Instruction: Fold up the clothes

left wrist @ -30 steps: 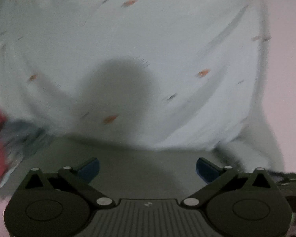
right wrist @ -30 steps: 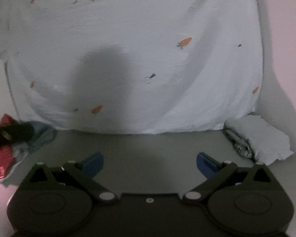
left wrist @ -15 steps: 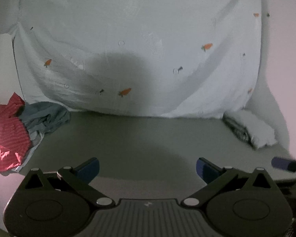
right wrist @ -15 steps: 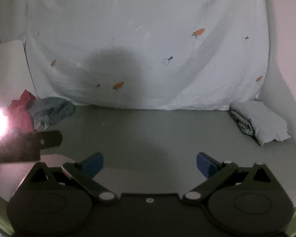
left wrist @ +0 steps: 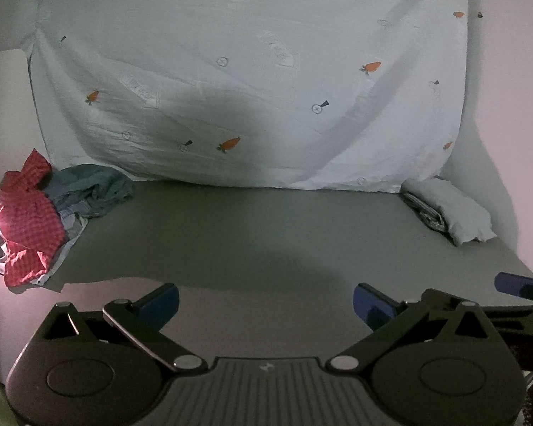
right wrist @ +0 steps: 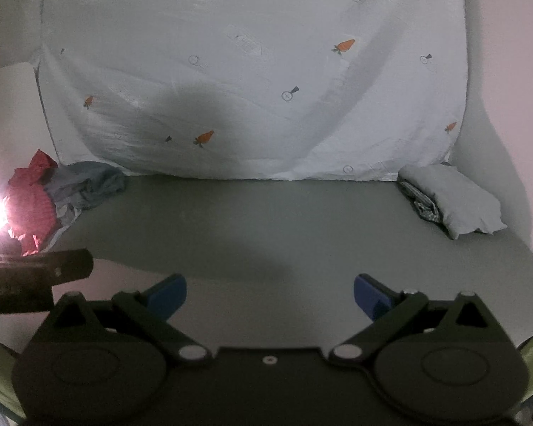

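Both hand-held grippers hover over the bare grey counter (left wrist: 266,234) with nothing in them. The left hand-held gripper (left wrist: 264,300) has its blue pads spread wide, and the right hand-held gripper (right wrist: 270,294) stands equally wide open; each shows at the edge of the other's view, so they sit side by side.

The clothes are in two lots. At the left edge of the frame lies an unfolded heap (left wrist: 53,209): a red checked piece on top of crumpled blue-grey cloth. At the right edge, against the backdrop, rests a folded pile (left wrist: 451,213), pale cloth with a striped layer showing at its side. A white sheet (left wrist: 252,71) printed with carrots hangs behind the counter as a backdrop.

The step in hand appears to be the pause between garments: one lot looks finished and set aside, and the middle of the counter is free. The next move probably calls for swinging toward the heap at left, closing on one piece only, most likely the red one on top, and dragging it to the centre to spread flat. The tangle may bring the blue-grey cloth along.
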### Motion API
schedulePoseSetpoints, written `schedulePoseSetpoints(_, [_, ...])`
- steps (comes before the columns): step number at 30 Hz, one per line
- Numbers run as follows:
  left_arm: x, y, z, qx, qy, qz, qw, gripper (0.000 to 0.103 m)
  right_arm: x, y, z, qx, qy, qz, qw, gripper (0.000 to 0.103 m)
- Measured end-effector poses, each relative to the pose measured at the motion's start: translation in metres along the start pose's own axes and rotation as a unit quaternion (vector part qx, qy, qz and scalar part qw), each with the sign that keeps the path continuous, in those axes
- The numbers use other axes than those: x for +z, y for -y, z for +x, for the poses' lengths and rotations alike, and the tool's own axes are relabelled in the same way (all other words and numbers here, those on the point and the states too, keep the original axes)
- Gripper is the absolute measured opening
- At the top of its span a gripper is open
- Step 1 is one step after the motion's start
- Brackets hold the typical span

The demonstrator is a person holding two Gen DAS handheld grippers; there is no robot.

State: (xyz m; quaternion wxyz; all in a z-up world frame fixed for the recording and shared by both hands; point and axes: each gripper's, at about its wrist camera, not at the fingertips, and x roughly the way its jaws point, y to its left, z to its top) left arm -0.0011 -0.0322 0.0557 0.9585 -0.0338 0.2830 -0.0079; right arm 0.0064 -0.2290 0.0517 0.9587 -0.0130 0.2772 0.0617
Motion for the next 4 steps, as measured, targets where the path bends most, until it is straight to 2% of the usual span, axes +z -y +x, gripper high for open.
schedulePoseSetpoints(4, [-0.006,-0.0034,-0.0065,0.002,-0.005,-0.006,1.0,0.103,-0.0037,-0.0026,-0.0044,0.005,-0.001,-0.004,1.0,0.102])
